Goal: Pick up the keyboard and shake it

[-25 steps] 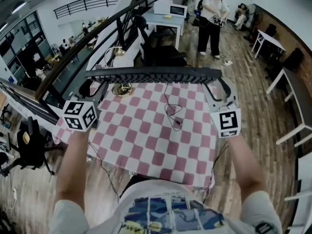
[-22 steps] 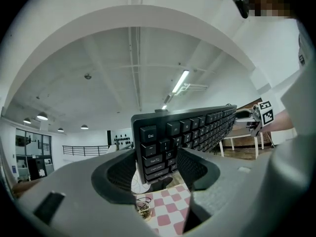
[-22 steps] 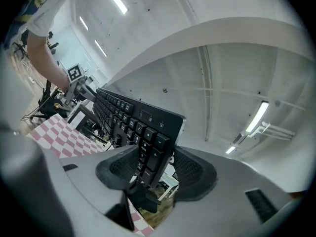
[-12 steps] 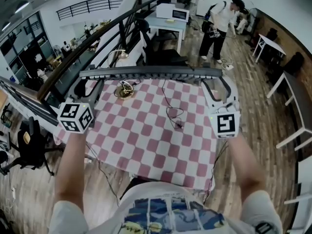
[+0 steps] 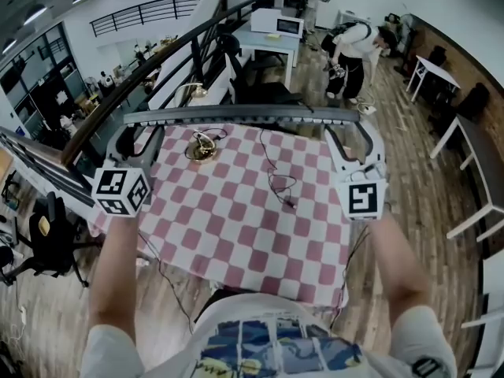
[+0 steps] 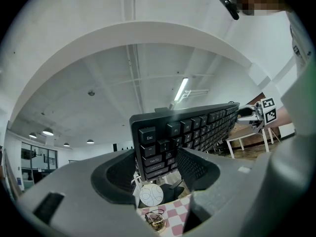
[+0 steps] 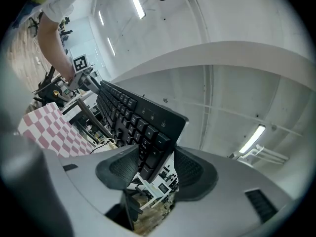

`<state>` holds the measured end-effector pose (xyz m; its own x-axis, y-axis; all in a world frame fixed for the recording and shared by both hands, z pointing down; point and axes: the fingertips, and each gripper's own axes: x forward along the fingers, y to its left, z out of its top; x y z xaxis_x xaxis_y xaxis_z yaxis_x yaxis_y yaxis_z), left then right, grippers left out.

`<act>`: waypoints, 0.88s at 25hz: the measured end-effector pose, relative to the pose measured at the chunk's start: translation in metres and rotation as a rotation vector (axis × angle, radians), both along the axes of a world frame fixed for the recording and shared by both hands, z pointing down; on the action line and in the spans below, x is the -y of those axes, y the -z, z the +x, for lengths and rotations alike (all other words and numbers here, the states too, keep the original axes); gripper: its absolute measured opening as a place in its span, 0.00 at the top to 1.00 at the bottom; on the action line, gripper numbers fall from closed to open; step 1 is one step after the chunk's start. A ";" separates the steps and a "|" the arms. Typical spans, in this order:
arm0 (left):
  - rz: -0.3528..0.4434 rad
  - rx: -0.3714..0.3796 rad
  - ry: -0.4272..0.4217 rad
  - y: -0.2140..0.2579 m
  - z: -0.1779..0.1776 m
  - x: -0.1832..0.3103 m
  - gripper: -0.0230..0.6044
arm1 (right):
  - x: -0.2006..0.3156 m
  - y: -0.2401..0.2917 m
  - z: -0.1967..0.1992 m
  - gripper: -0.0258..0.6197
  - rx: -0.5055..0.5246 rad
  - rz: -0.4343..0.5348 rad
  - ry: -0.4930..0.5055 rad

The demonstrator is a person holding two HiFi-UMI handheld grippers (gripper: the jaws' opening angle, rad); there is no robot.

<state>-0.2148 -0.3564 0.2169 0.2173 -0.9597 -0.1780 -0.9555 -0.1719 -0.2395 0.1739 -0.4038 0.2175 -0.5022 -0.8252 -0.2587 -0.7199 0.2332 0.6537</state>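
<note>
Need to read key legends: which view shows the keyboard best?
Left gripper view: the keyboard faces it, Esc and Tab legible. Right gripper view shows keys obliquely; head view, only its edge.

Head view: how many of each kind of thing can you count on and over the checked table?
Long black keyboard, held up in the air: 1
Grey two-jaw grippers, each shut on one end of the keyboard: 2 (left gripper, right gripper)
Thin black cable on the cloth: 1
Small brass-coloured metal object: 1
Pink-and-white checked tablecloth: 1
Total: 6
</note>
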 end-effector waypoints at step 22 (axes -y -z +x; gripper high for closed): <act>0.040 0.027 -0.005 0.015 0.008 -0.014 0.55 | -0.011 0.010 0.010 0.63 -0.003 0.013 -0.026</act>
<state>-0.2065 -0.3426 0.2023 0.2271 -0.9508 -0.2106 -0.9478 -0.1661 -0.2722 0.1842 -0.3925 0.2072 -0.4813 -0.8345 -0.2683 -0.7236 0.2056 0.6588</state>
